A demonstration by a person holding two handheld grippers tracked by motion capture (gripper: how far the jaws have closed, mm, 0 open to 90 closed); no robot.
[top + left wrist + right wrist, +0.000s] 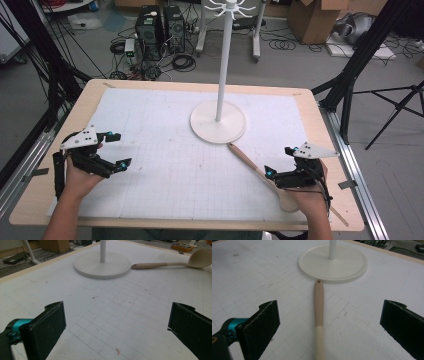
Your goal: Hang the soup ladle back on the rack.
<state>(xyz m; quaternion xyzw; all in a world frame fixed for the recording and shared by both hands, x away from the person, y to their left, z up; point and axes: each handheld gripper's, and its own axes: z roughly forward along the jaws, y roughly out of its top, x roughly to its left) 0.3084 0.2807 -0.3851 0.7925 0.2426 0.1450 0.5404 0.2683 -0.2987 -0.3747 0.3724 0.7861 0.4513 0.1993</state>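
Observation:
A wooden spoon [257, 170] lies flat on the white grid mat [165, 150], its handle tip with a small hole touching the round base of a white stand [218, 122]. The spoon's bowl lies near the front right, under my right hand. My right gripper [280, 161] is open above the handle; in the right gripper view the spoon [318, 307] runs between the wide-apart jaws toward the stand's base [332, 263]. My left gripper [120, 150] is open over bare mat at the left. Its view shows the stand [102, 264] and spoon [172, 263] far off.
The stand's tall pole [224, 60] rises to a ring of hooks at the top. The wooden table's edges [320, 120] frame the mat. Beyond the table are computers, cables and boxes on the floor, with black tripod legs on both sides.

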